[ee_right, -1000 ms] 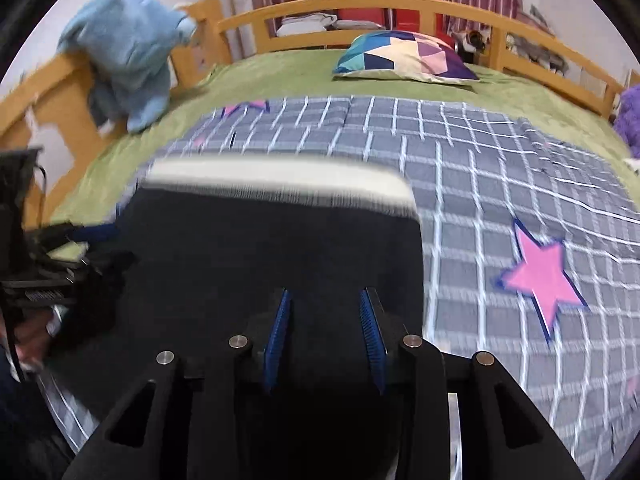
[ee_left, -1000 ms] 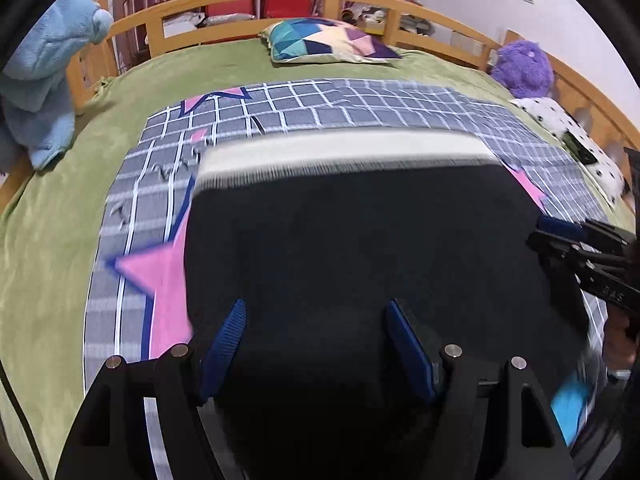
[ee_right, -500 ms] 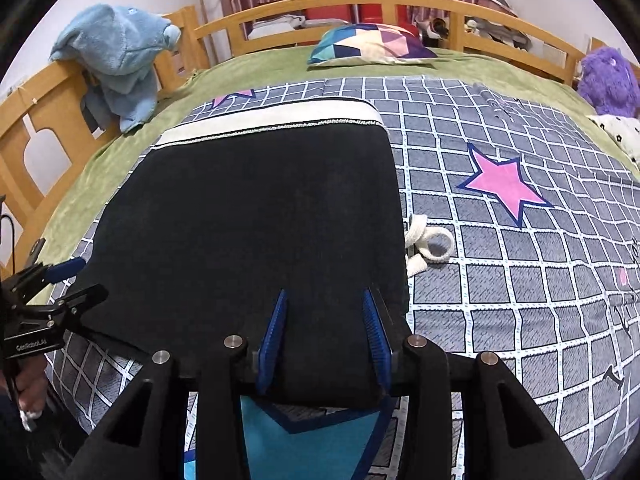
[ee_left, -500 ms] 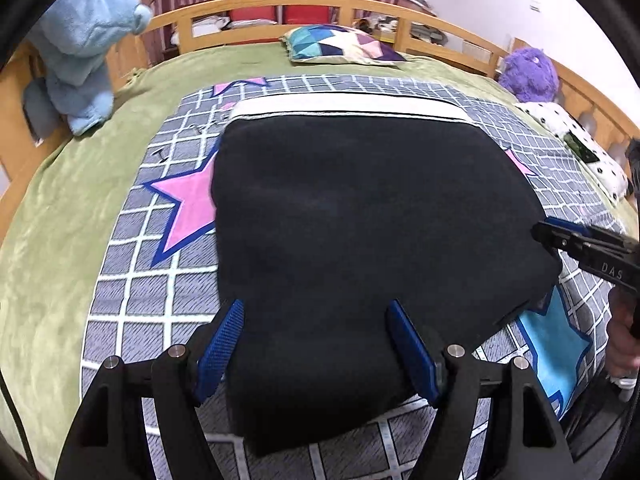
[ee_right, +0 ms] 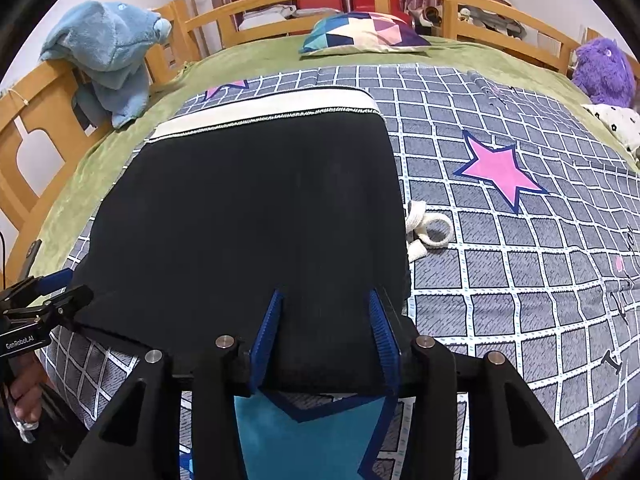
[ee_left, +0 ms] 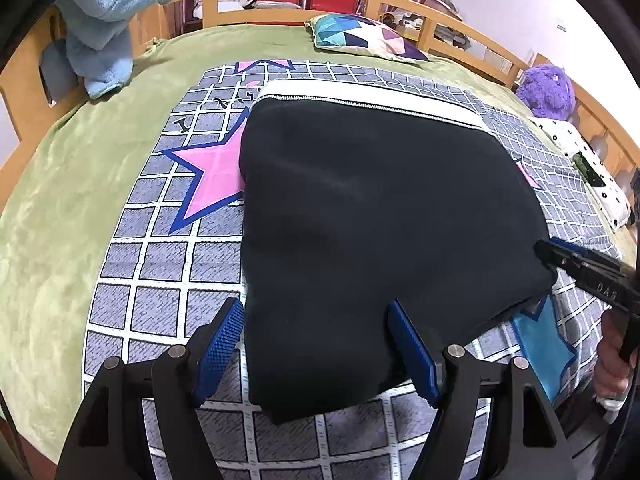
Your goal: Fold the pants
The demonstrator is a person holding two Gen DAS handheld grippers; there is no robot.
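Black fleecy pants (ee_left: 372, 232), squarish fold

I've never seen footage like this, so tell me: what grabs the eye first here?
A big slab of folded black pants with a white waistband lies in the middle of the bed, on a grey checked blanket with pink stars. The left gripper and right gripper frame its near edge. A blue plush elephant hangs over the wooden rail at left.

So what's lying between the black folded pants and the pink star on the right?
A white looped drawstring cord, on the grey checked blanket; right wrist view.
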